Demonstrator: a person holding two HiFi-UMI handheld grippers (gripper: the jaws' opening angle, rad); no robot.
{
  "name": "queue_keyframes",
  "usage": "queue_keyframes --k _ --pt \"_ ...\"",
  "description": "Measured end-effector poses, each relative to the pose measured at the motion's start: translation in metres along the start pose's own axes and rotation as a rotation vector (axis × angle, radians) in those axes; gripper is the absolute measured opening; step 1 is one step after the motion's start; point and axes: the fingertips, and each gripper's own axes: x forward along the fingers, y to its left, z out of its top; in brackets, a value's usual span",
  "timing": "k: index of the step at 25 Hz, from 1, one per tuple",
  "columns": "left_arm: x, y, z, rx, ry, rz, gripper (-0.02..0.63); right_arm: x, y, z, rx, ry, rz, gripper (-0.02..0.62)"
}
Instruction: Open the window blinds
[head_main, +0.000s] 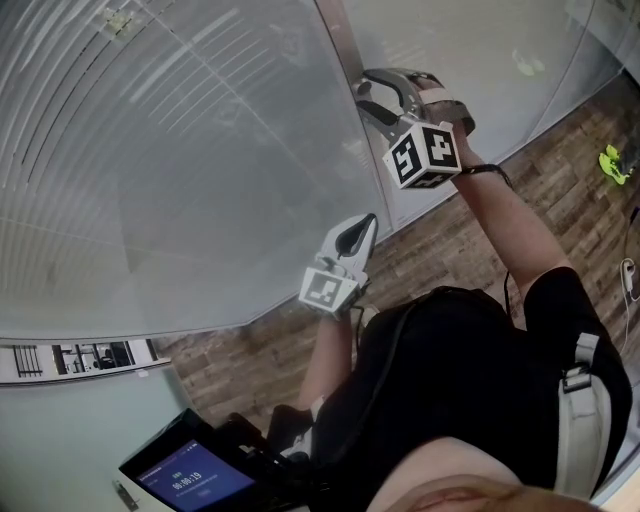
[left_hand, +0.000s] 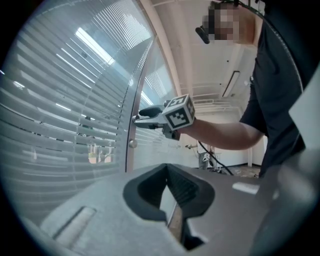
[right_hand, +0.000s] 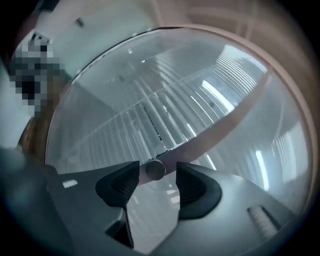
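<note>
The white horizontal-slat window blinds (head_main: 150, 150) sit behind glass, left of a pale metal frame post (head_main: 345, 60). Their small round silver knob (right_hand: 154, 170), mounted on that post, lies between the fingers of my right gripper (right_hand: 156, 176), which are spread, neither pad pressing it. The slats look part-tilted, with glimpses through the gaps, so I judge the blinds partly open, with more turning of the knob left. My left gripper (left_hand: 172, 200) hangs lower, off the glass, fingers pressed together and empty. Below lies a brown wood-plank floor (head_main: 560, 200), with a dark blue-screened tablet (head_main: 190, 480) near me.
</note>
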Motion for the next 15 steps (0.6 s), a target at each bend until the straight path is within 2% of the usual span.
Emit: queue_keyframes --k 1,3,13,14,15 --pt "0.0003 0.0002 0.0003 -0.001 0.000 0.001 0.003 0.0012 0.0014 -0.0005 -0.114 0.019 -0.015 0.230" --pt "0.0004 0.0011 0.0011 -0.003 -0.001 0.005 0.003 0.0037 0.0031 -0.0026 -0.231 0.045 -0.019 0.222" --pt "0.0011 0.0018 0.0028 0.001 -0.001 -0.001 0.003 0.0066 0.0065 -0.0059 -0.324 0.073 0.004 0.225" --pt "0.0011 0.0019 0.0030 0.000 -0.001 -0.001 0.003 0.0075 0.0074 -0.0064 -0.336 0.077 0.007 0.220" --pt "0.0010 0.0020 0.0032 -0.001 -0.001 0.000 0.003 0.0083 0.0085 -0.0070 -0.348 0.083 0.009 0.188"
